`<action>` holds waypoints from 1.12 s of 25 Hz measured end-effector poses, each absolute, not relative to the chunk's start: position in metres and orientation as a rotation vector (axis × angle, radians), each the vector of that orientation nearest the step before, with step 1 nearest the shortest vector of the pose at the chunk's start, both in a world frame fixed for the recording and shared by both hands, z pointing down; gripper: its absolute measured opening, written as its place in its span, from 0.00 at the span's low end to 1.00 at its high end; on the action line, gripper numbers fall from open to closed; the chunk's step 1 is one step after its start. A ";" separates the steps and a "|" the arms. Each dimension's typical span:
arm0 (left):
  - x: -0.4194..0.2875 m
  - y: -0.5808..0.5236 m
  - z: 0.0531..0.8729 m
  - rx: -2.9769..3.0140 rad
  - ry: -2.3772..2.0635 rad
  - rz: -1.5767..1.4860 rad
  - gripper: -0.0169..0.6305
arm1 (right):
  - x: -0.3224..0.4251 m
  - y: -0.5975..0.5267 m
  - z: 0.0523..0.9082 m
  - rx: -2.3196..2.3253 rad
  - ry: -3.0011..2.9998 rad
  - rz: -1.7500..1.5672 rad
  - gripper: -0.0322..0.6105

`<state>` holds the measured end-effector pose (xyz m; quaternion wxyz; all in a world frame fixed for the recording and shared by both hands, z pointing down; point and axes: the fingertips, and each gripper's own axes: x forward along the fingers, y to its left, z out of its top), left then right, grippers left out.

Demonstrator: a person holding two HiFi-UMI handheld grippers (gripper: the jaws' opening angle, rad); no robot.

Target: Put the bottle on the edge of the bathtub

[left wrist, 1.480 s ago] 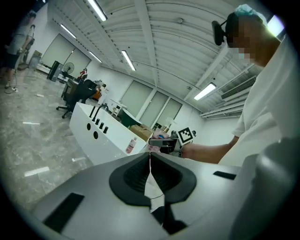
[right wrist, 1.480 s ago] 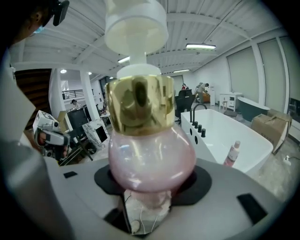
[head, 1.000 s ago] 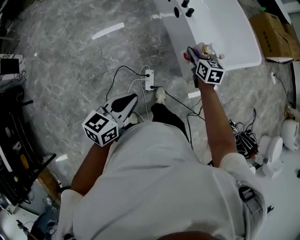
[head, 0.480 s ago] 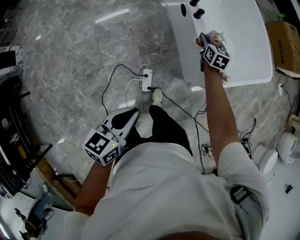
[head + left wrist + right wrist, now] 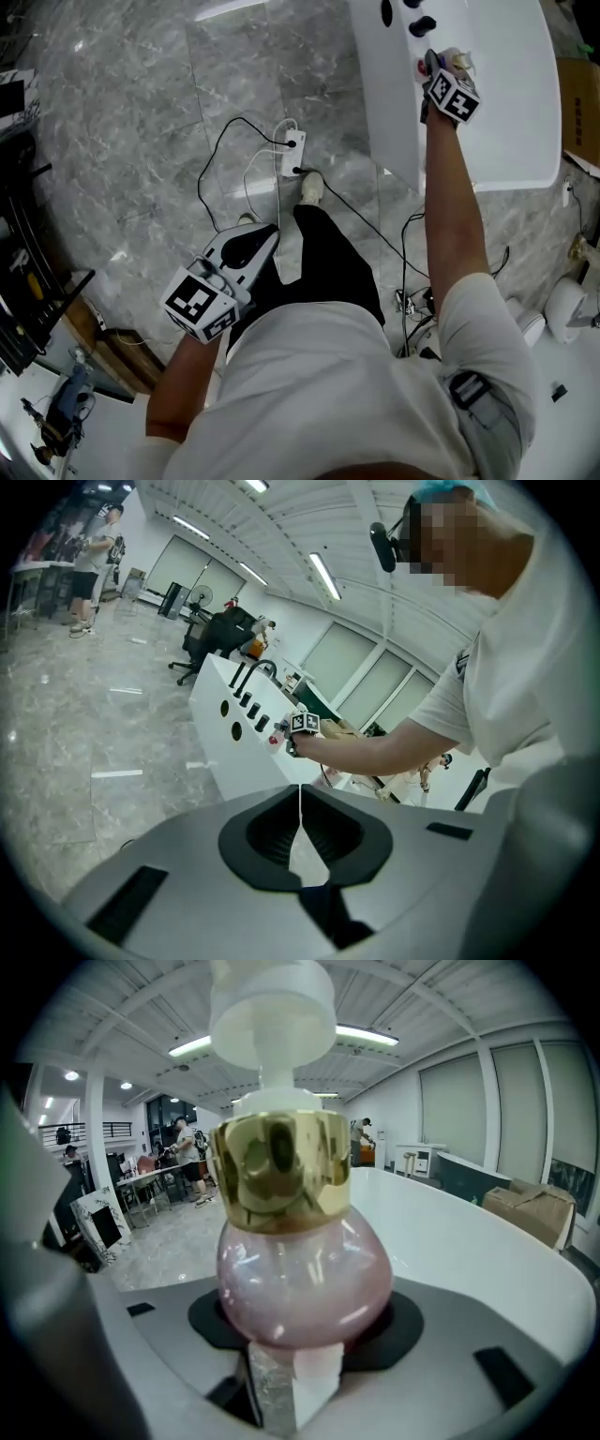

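In the right gripper view a round pink bottle (image 5: 302, 1274) with a gold collar and a white pump top fills the middle, and my right gripper (image 5: 302, 1335) is shut on its belly. The head view shows that gripper (image 5: 441, 70) at the end of an outstretched arm, holding the bottle (image 5: 458, 61) over the near rim of the white bathtub (image 5: 394, 103). The tub's curved white edge (image 5: 469, 1241) runs behind the bottle. My left gripper (image 5: 267, 234) hangs low beside the person's leg, shut and empty; its tips (image 5: 300, 794) meet in a thin line.
Black knobs (image 5: 403, 11) sit on the tub's rim beyond the bottle. A white power strip (image 5: 295, 155) with trailing cables lies on the grey marble floor by the person's foot (image 5: 315, 187). A cardboard box (image 5: 581, 98) stands right of the tub, dark racks at far left.
The right arm has reached farther out, carrying the bottle along the tub's rim toward the black knobs. The left gripper has stayed low by the leg, still shut.
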<state>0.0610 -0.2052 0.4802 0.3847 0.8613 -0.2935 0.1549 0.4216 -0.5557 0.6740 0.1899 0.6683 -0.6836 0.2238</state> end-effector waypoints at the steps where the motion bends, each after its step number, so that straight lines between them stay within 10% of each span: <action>1: 0.061 -0.206 0.483 2.187 -0.751 0.390 0.06 | 0.423 -0.558 0.678 1.885 -1.921 0.628 0.42; 28: 0.058 -0.197 0.480 2.222 -0.713 0.361 0.06 | 0.429 -0.533 0.679 1.949 -1.864 0.608 0.51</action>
